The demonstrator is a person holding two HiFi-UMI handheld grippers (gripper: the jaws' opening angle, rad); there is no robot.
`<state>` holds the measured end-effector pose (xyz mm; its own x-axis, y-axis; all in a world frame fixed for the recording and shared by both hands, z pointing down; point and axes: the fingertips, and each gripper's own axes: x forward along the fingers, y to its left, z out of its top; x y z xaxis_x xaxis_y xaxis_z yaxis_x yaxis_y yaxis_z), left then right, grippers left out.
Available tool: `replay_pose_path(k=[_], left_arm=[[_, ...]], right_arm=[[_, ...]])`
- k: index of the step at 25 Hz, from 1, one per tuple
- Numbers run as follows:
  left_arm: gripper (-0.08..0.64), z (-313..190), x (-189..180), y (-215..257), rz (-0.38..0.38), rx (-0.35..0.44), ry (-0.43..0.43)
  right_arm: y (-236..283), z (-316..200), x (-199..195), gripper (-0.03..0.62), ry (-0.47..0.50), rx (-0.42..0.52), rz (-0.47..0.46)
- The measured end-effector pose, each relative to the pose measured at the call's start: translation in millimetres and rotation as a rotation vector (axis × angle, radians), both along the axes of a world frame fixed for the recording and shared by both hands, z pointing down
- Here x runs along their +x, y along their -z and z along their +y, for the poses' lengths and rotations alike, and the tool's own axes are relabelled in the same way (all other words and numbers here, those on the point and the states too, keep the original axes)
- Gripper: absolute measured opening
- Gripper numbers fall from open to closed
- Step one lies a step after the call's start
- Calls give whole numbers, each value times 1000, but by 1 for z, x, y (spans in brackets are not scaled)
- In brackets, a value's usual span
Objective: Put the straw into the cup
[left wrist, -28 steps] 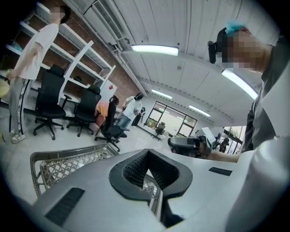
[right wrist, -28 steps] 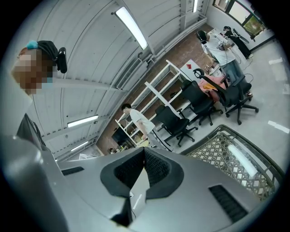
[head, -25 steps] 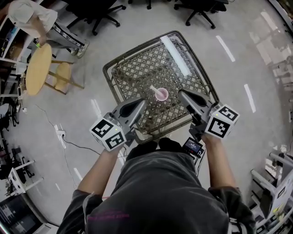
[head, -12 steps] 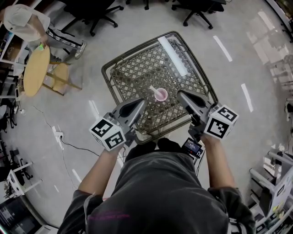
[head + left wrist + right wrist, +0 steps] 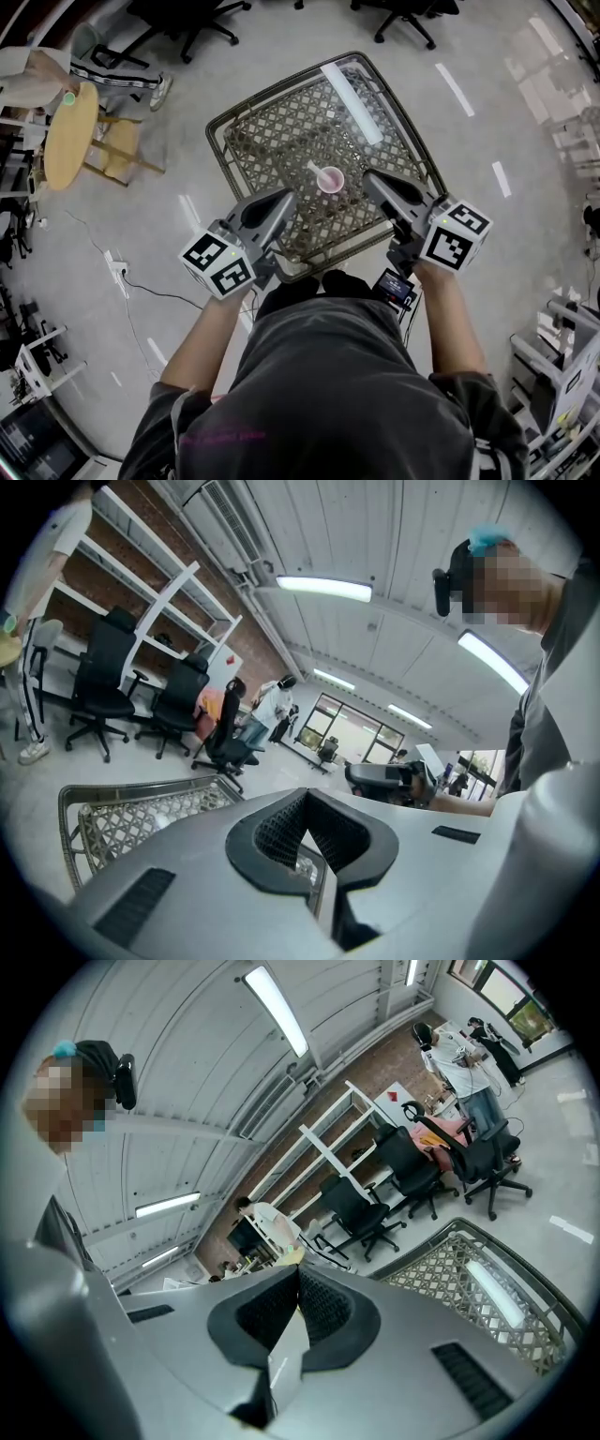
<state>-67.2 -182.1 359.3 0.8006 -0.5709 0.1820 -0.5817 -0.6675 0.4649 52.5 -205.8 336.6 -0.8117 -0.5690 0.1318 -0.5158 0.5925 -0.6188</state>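
Against a second ago: pink cup (image 5: 329,178), white straw (image 5: 313,169) standing in it, on the mesh-topped table (image 5: 218,141), shifted slightly up the head view along with everything around it. Left gripper (image 5: 285,197) and right gripper (image 5: 368,177) flanking the cup as before, apart from it, jaws pressed together on nothing. Cup not to be made out in either gripper view; straw's lower end hidden inside the cup.

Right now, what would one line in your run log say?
straw: in cup | left tool: shut, empty | right tool: shut, empty
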Motion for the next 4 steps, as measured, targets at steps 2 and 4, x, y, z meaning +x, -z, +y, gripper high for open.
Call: replay_pose_path(k=[2,4], left_arm=[[9,-2,-3,0,-2,7,7],[9,-3,-8,-1,-5,9,16]], right_arm=[[3,-4,-1,14,3,13,3],[4,-7,-4,14,8,23,3]])
